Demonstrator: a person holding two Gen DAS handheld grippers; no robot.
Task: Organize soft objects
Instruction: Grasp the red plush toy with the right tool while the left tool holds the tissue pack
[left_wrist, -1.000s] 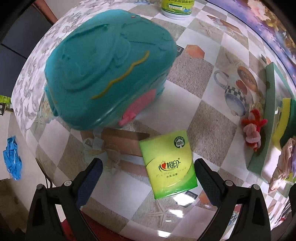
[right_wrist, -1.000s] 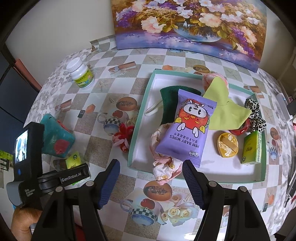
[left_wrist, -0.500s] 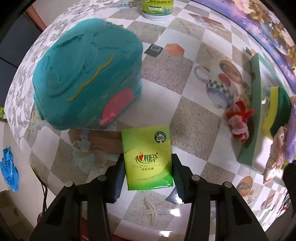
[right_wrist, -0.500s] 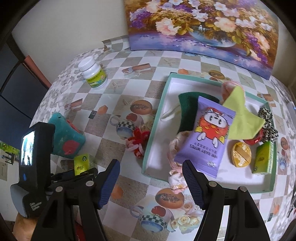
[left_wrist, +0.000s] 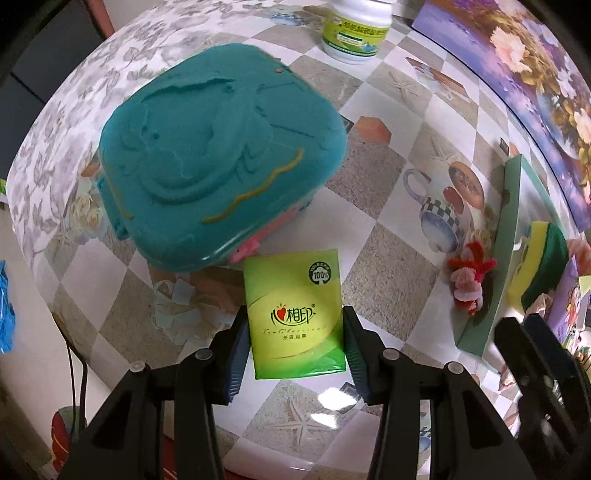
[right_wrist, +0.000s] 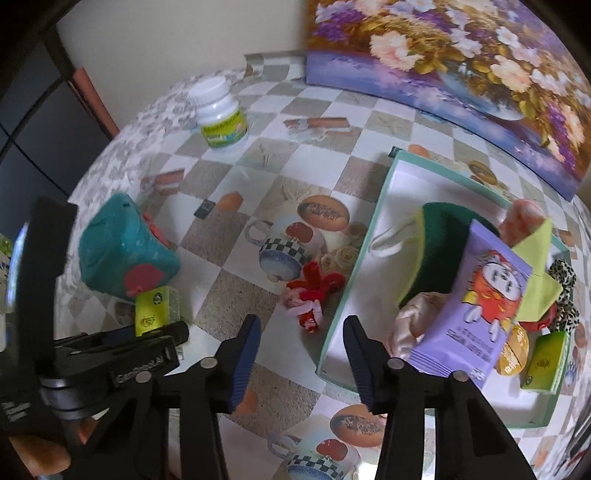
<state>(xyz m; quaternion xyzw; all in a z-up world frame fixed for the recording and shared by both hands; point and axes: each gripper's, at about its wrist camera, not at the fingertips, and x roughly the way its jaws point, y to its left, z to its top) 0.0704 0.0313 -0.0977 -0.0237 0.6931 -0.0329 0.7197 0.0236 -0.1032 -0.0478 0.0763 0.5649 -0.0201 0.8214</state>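
My left gripper (left_wrist: 295, 354) is shut on a green tissue pack (left_wrist: 293, 314), which also shows in the right wrist view (right_wrist: 151, 310). The pack sits just in front of a teal soft case (left_wrist: 218, 147) with a pink clasp. My right gripper (right_wrist: 301, 358) is open and empty, above the table near a red and pink plush toy (right_wrist: 314, 291). The toy lies beside the left wall of the mint tray (right_wrist: 347, 288). The tray holds a purple baby wipes pack (right_wrist: 476, 295), a green sponge (right_wrist: 439, 243), a lime cloth (right_wrist: 535, 266) and a second green tissue pack (right_wrist: 546, 358).
A white pill bottle (right_wrist: 219, 114) stands at the back left of the checked tablecloth. A flower painting (right_wrist: 461, 66) leans along the back. The table edge drops off at the left. A leopard scrunchie (right_wrist: 565, 288) lies in the tray's right part.
My left gripper closed from wide open onto the green tissue pack. My right gripper moved left and lower toward the plush toy and narrowed its opening.
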